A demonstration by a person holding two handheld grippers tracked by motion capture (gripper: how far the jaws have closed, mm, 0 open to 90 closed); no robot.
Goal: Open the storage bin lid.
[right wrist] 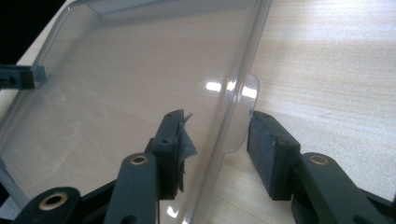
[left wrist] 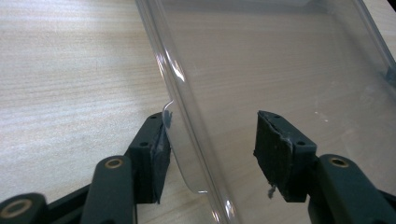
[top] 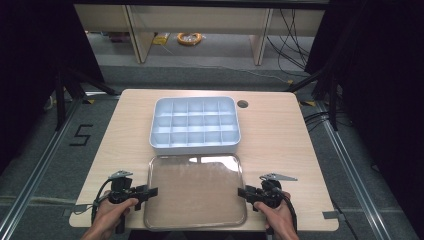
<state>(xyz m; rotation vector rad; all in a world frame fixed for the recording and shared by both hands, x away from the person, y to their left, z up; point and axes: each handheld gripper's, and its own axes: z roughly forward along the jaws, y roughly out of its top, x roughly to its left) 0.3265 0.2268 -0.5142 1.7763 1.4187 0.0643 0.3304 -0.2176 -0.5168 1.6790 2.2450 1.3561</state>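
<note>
**High view: clear lid flat at the near edge, both grippers straddling its side rims**

High view shows a person's two hands at the near edge of the light wooden tabletop (top: 280,135), each holding a black two-jaw gripper. The left gripper (top: 150,191) points at the left rim of a clear rectangular plastic lid (top: 195,192), the right gripper (top: 243,192) at its right rim. The lid lies flat on the tabletop, centred along the near edge.

Left gripper view: the lid's (left wrist: 280,70) rim and small side tab run between the two black fingers (left wrist: 275,149); one finger sits just against the tab, the other stands apart over the lid's panel, so the grip is released.

Right gripper view: the lid's (right wrist: 130,84) rim and rounded tab pass between the fingers (right wrist: 266,149) with gaps on both sides, likewise released.

Beyond the lid, nearly touching its far edge, sits a pale blue-white plastic organiser box (top: 195,125) divided into many small compartments, in the middle of the tabletop. Near the far right edge is a round cable hole (top: 242,104).
</note>
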